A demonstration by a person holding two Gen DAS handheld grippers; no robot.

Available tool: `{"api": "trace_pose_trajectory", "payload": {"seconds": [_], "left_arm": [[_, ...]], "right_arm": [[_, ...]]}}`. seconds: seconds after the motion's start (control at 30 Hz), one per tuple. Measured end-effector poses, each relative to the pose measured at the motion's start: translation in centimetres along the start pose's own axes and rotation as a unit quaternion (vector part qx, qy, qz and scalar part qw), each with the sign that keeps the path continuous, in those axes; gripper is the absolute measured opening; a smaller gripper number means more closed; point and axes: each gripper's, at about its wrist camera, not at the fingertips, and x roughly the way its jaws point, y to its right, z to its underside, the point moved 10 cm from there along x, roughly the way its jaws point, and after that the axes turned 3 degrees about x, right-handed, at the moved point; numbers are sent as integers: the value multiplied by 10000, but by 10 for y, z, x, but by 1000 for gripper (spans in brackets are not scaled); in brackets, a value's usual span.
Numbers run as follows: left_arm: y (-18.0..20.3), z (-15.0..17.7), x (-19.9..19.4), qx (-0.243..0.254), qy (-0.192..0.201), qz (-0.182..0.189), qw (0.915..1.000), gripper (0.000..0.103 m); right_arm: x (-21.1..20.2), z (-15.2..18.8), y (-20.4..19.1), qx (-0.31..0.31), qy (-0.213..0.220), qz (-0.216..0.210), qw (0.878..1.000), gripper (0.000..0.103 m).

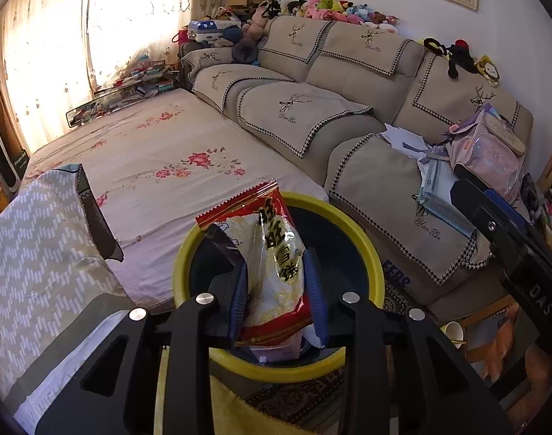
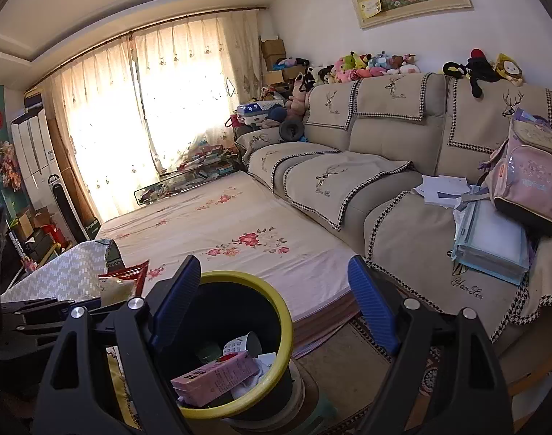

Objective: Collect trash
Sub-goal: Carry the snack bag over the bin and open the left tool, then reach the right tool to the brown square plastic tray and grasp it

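One crinkly red-and-white plastic snack wrapper [image 1: 272, 253] is hanging over the yellow-rimmed black bin [image 1: 366, 253], pinched mid-body by the left gripper [image 1: 277, 290]. Light, limp, slippery film; central grip seems best. Right gripper [image 2: 272, 301] is gaping wide, empty.

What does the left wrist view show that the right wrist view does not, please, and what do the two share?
Only the left wrist view shows the left claw shut on the snack wrapper, held above the bin, and a paper cup low at right.

Only the right wrist view shows the right claw open and empty, and the pink carton lying inside the bin.

Both show the yellow-rimmed bin, the sofa and the pink backpack.
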Motion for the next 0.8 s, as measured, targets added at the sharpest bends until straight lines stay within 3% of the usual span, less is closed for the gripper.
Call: {"api": "trace_pose_trajectory", "payload": {"seconds": [0.07, 0.1, 0.17, 0.23, 0.33, 0.57, 0.8], "left_arm": [[3, -5, 12, -55, -8, 44, 10000, 40], [4, -7, 15, -71, 6, 34, 10000, 50], [1, -11, 24, -120, 39, -47, 9999, 57], [-5, -11, 25, -190, 70, -71, 9998, 69], [-11, -9, 19, -271, 137, -103, 9995, 80], [-28, -7, -14, -424, 431, -154, 9981, 86], [-70, 16, -104, -959, 1186, -611, 9864, 94]], "right_arm": [[-1, 1, -1, 0, -3, -4, 10000, 79], [-1, 0, -1, 3, 2, -3, 10000, 79], [-1, 0, 0, 10, -3, 28, 10000, 79], [-1, -1, 1, 0, 5, 73, 10000, 79], [-2, -1, 2, -10, 1, 119, 9999, 79], [-7, -1, -10, -64, 15, 14, 10000, 79], [0, 19, -48, -290, -274, -389, 9984, 79]]}}
